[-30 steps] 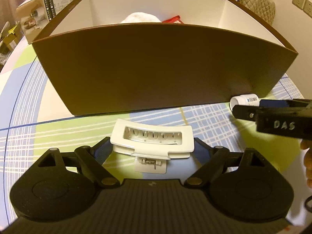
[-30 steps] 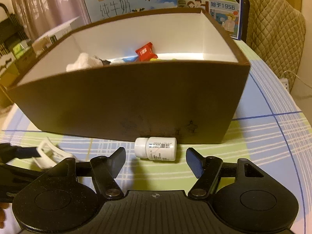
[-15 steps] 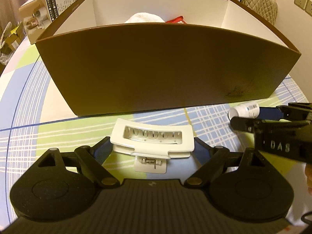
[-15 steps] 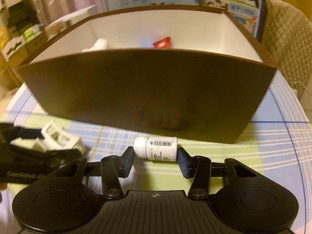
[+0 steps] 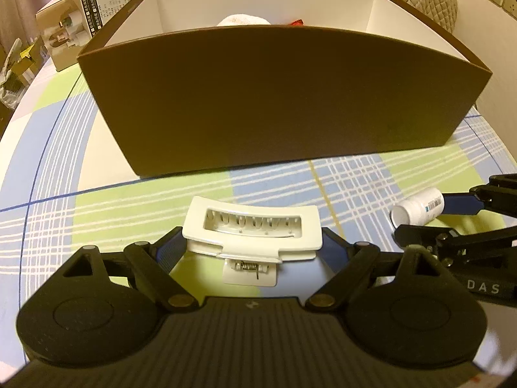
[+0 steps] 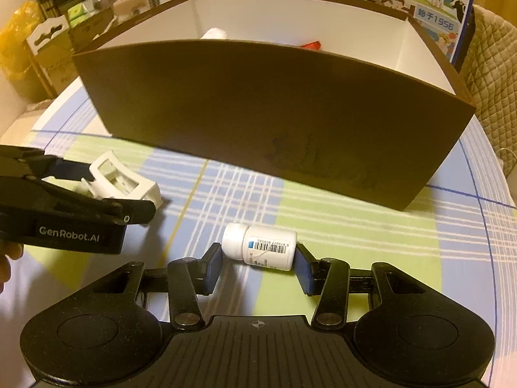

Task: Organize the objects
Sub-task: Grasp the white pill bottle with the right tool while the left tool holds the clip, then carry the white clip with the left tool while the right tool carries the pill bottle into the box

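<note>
A white hair claw clip sits crosswise between the fingers of my left gripper, which is shut on its two ends. In the right wrist view the same clip shows at the left, held by the left gripper. A white pill bottle with a barcode label lies sideways in my right gripper, whose blue pads press on its cap and its base. The bottle also shows at the right of the left wrist view. A big brown box with a white inside stands just ahead of both.
Inside the box, a white cloth and a red packet peek over the near wall. Milk cartons stand behind it, a cardboard package to its left, a quilted chair to its right. A checked tablecloth covers the round table.
The right gripper, open behind the bottle a second ago, has moved in and shut on it. The left gripper, still holding the clip, has drawn back a little from the box.
</note>
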